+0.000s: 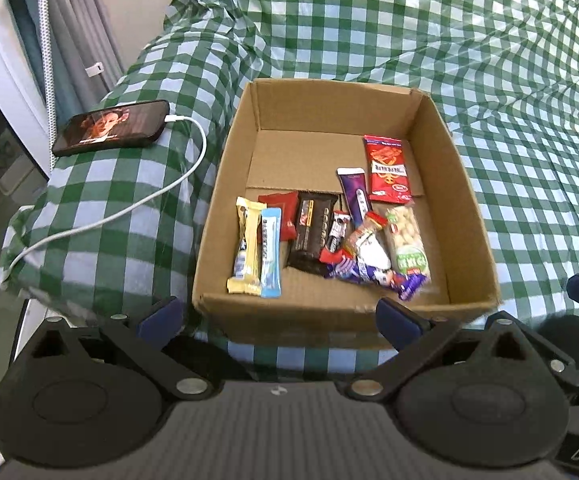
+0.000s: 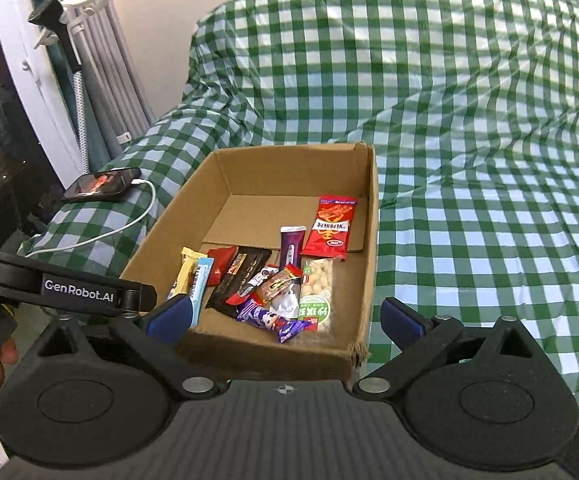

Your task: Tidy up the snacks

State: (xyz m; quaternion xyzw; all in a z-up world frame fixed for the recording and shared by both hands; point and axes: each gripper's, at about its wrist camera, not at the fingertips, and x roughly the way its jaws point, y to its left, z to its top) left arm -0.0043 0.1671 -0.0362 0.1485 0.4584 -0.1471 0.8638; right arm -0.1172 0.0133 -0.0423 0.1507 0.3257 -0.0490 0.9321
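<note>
An open cardboard box [image 1: 225, 184] sits on a green checked cover [image 1: 489, 80]; it also shows in the right wrist view [image 2: 369, 240]. Inside lie several snacks: a red packet [image 1: 387, 168], a purple bar [image 1: 355, 196], a dark chocolate bar [image 1: 313, 228], a cream bar [image 1: 245, 248], a light blue stick [image 1: 270, 252] and a peanut bag [image 1: 407, 244]. My left gripper [image 1: 279, 316] is open and empty, just before the box's near wall. My right gripper [image 2: 285, 318] is open and empty above the near wall.
A phone [image 1: 113, 128] with a lit screen lies left of the box, with a white charging cable [image 1: 129, 208] trailing toward the cover's left edge. Curtains and a white frame [image 2: 29, 80] stand at the left. The left gripper's body [image 2: 69, 288] reaches in from the left.
</note>
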